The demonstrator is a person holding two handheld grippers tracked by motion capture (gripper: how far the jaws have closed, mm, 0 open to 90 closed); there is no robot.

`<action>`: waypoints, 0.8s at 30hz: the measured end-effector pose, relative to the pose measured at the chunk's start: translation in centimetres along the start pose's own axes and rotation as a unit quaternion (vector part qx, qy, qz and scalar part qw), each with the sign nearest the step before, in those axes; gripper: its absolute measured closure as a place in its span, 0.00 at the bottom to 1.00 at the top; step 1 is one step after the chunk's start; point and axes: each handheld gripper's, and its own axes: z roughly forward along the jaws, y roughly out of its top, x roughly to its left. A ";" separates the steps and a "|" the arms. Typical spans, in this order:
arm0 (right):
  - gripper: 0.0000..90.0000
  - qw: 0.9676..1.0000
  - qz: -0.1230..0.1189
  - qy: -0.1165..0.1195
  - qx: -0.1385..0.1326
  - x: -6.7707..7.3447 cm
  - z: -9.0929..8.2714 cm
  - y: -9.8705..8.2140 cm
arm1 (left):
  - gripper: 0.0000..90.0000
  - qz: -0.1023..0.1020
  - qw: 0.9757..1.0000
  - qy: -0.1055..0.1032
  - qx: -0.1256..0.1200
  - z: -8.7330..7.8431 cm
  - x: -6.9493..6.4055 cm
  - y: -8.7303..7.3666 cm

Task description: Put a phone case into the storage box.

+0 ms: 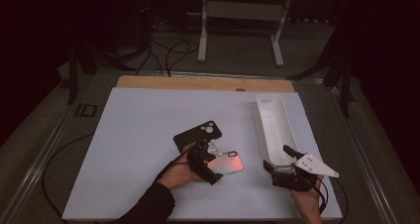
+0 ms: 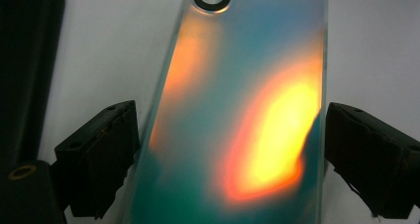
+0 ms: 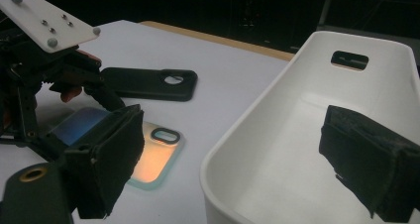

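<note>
Left gripper (image 1: 210, 160) sits over the iridescent phone case (image 2: 242, 115) lying flat near the middle of the white mat (image 1: 133, 149), jaws spread to either side of it, apparently not yet closed on it. Right gripper (image 1: 278, 162), jaws apart and holding nothing, waits at the near end of the white bin (image 3: 277, 149) on the right. Just beyond lies the black phone case (image 1: 198, 133). Judging by the empty bin, sorting has barely begun: both cases remain to be moved

Bare white table (image 1: 138, 154) left of the black case (image 1: 197, 134); white tray (image 1: 275, 130) a wall on the right
</note>
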 end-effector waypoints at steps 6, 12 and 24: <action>0.11 1.000 0.000 0.000 0.001 0.0 0.0 0.0 | 0.11 0.006 1.000 0.004 0.009 0.0 -0.2 0.2; 0.11 1.000 0.000 0.000 0.000 0.1 0.0 0.0 | 0.16 0.008 1.000 0.004 0.010 -0.1 -0.2 0.3; 0.11 1.000 -0.001 0.000 -0.001 0.1 0.0 0.1 | 0.19 0.002 1.000 0.014 -0.004 -0.4 -0.2 0.1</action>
